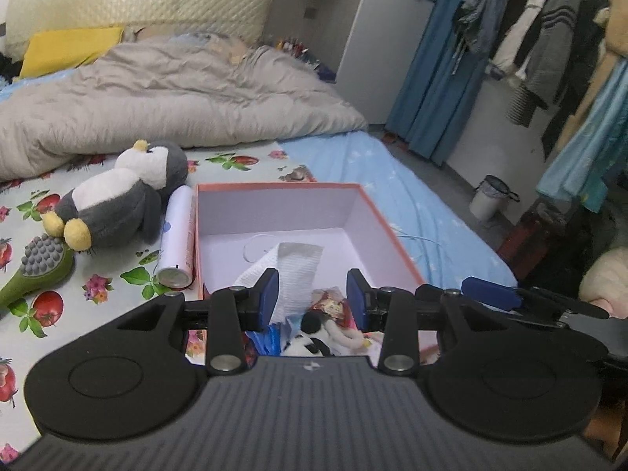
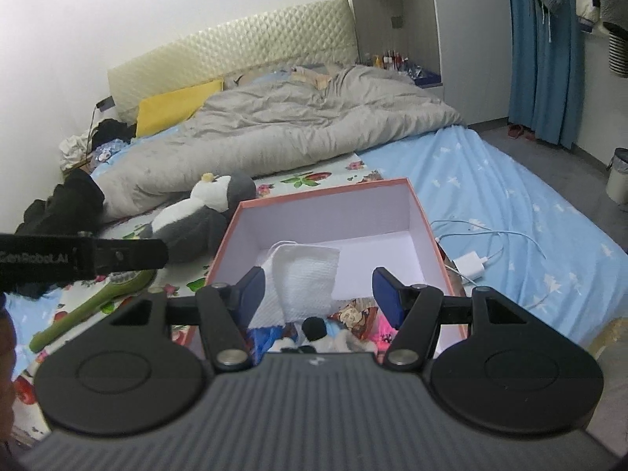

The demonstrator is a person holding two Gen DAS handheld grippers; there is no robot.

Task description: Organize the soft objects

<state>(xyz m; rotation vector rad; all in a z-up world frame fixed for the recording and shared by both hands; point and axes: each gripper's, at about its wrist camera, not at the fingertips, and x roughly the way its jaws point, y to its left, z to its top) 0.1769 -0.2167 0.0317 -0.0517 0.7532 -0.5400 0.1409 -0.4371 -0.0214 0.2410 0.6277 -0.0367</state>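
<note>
An open orange-rimmed box (image 1: pixel 376 212) with a white inside stands on the bed; it also shows in the right wrist view (image 2: pixel 422 212). In it lie a white cloth (image 1: pixel 292 274) (image 2: pixel 306 278), a small black-and-white plush (image 1: pixel 314 333) (image 2: pixel 314 331) and colourful packets. My left gripper (image 1: pixel 313 298) is open over the box's near end, beside the cloth. My right gripper (image 2: pixel 318 294) is open over the same end. A grey-and-white penguin plush (image 1: pixel 125 196) (image 2: pixel 204 216) lies left of the box.
A white cylinder can (image 1: pixel 178 235) lies against the box's left side. A green massage brush (image 1: pixel 37 271) (image 2: pixel 94 298) lies further left. A grey duvet (image 1: pixel 168 94) covers the far bed. A white charger with cable (image 2: pixel 471 265) lies right of the box. Clothes hang at the right.
</note>
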